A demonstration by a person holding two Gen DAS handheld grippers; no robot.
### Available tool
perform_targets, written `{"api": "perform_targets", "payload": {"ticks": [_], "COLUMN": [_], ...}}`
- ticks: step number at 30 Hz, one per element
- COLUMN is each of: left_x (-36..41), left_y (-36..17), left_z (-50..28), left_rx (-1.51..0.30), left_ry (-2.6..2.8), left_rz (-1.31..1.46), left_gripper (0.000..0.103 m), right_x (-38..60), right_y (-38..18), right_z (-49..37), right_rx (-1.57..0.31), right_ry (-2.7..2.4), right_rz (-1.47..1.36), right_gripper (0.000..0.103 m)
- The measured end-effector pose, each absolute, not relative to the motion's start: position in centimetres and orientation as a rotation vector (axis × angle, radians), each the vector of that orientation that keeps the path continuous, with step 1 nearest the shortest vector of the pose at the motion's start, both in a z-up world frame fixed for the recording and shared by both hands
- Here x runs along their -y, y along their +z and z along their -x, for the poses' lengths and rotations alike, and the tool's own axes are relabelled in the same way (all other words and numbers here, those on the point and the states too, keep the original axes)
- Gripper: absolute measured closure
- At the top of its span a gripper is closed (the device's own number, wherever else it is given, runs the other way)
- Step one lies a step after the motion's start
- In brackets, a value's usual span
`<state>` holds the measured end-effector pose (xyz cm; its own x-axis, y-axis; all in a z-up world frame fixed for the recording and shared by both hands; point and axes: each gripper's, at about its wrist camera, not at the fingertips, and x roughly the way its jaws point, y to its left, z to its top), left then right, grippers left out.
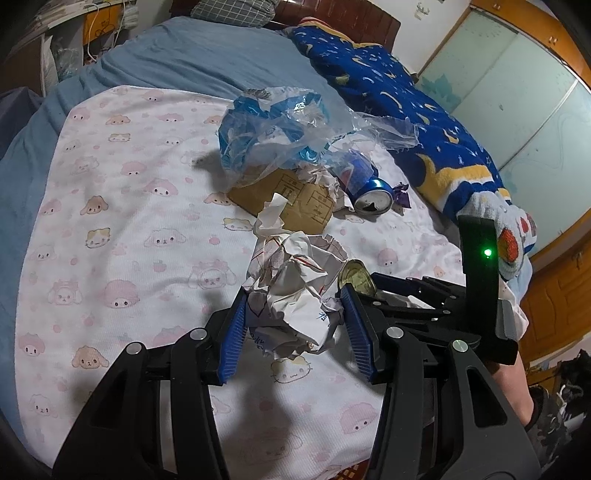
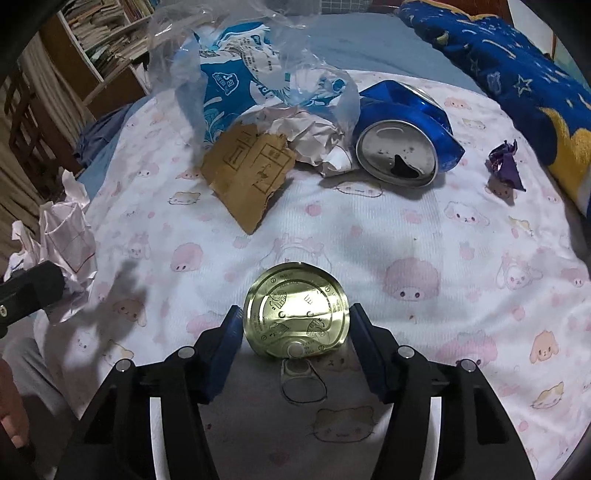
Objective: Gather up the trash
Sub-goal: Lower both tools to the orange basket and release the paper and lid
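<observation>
Trash lies on a bed covered with a pink cartoon-print sheet [image 2: 406, 229]. My left gripper [image 1: 293, 295] is shut on a ball of crumpled white paper [image 1: 295, 280], both blue pads pressed into its sides. The same paper [image 2: 66, 236] shows at the left edge of the right wrist view. My right gripper [image 2: 295, 314] is shut on a round gold can lid [image 2: 295, 306], a pad at each edge, its pull tab [image 2: 299, 373] hanging below. From the left wrist view the lid [image 1: 356, 277] stands tilted just right of the paper.
Farther back lie a crushed blue can [image 2: 406, 122], a torn cardboard piece [image 2: 251, 173], more crumpled paper [image 2: 314, 140], a blue-and-clear plastic bag [image 2: 251, 74] and a purple wrapper [image 2: 504, 166]. A blue star-print blanket [image 2: 517, 74] runs along the right. Bookshelves [image 2: 107, 33] stand at the left.
</observation>
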<state>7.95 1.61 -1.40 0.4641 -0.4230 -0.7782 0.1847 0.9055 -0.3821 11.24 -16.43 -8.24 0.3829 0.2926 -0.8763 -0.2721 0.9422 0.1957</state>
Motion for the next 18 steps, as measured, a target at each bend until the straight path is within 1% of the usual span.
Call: {"api": "perform_targets", "payload": {"ticks": [5, 8, 13, 16, 18], "left_x": [-1.6, -1.4, -0.9, -0.4, 0.2], "left_y": [-0.8, 0.4, 3.0, 2.8, 1.7], "left_z": [-7.6, -6.6, -1.7, 2.2, 4.9], "left_rx": [-1.018, -1.005, -0.999, -1.046, -1.11], "left_ry": [-0.376, -0.368, -0.385, -0.391, -0.4], "left_rz": [0.247, 0.216, 0.164, 0.124, 0.091], "left_gripper": [0.053, 0.053, 0.053, 0.053, 0.053], "right_x": [16.8, 17.4, 18.9, 20.5, 21.4], "right_y": [-6.8, -4.3, 1.7, 4.1, 4.3], "right_z": [-10.4, -8.4, -1.1, 4.6, 8.6], "right_rx": [-1.098, -1.068, -1.022, -1.031, -1.066], "right_ry": [0.366, 0.382, 0.411, 0.424, 0.428], "right_rz": [-0.034, -0.04, -0.021, -0.038, -0.06], "right_gripper": [0.045, 0.045, 0.044, 0.044, 0.044]}}
